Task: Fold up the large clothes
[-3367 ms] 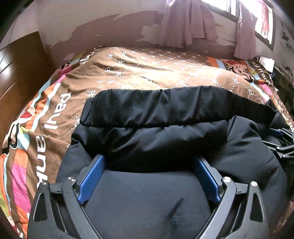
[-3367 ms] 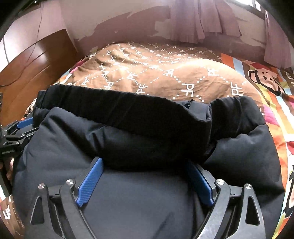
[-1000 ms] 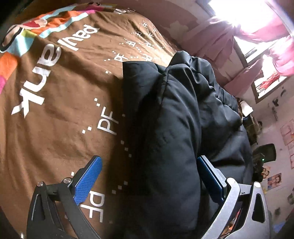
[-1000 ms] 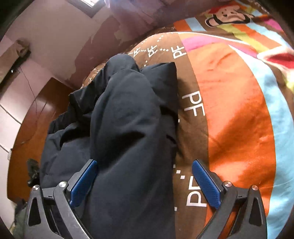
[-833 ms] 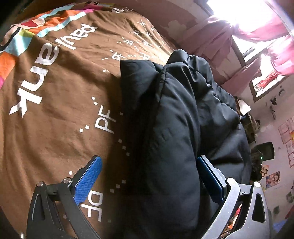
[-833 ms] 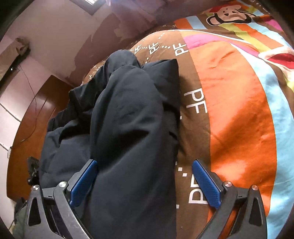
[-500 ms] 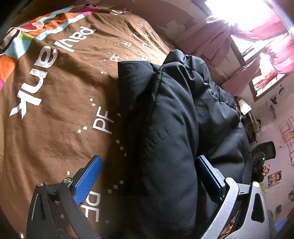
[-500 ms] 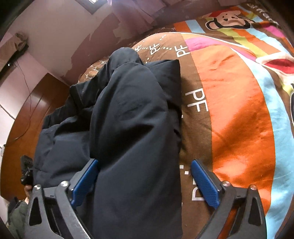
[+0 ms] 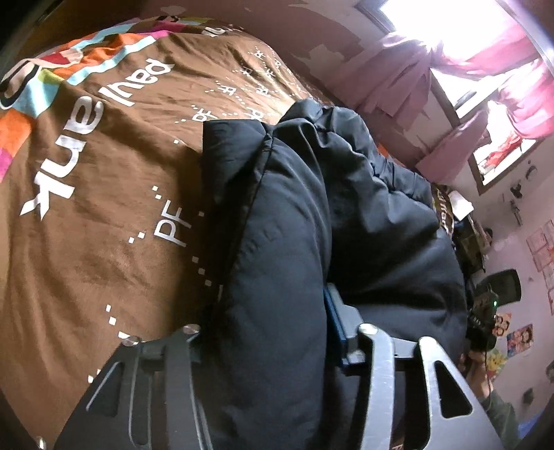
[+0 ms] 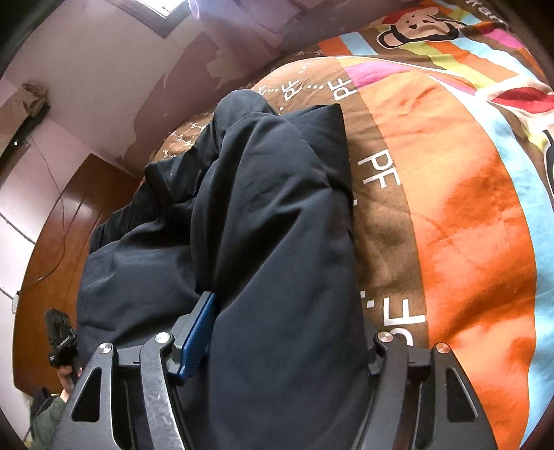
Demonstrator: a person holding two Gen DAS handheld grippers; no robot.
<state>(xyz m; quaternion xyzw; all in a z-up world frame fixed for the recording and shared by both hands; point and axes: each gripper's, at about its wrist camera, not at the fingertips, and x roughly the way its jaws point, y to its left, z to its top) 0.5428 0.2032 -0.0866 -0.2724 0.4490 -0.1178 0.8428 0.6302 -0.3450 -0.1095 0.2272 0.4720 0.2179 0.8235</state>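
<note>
Grippers clamp black jacket ends.

Brown bedspread with white lettering covers the bed, with colour blocks at 10 o'clock. Pink curtains hang at 1 o'clock beside the bright window. Right view: orange and blue stripes at 3 o'clock; wooden wardrobe at 9 o'clock.

Left gripper clamped on black padded jacket edge; right gripper clamped on opposite edge.
</note>
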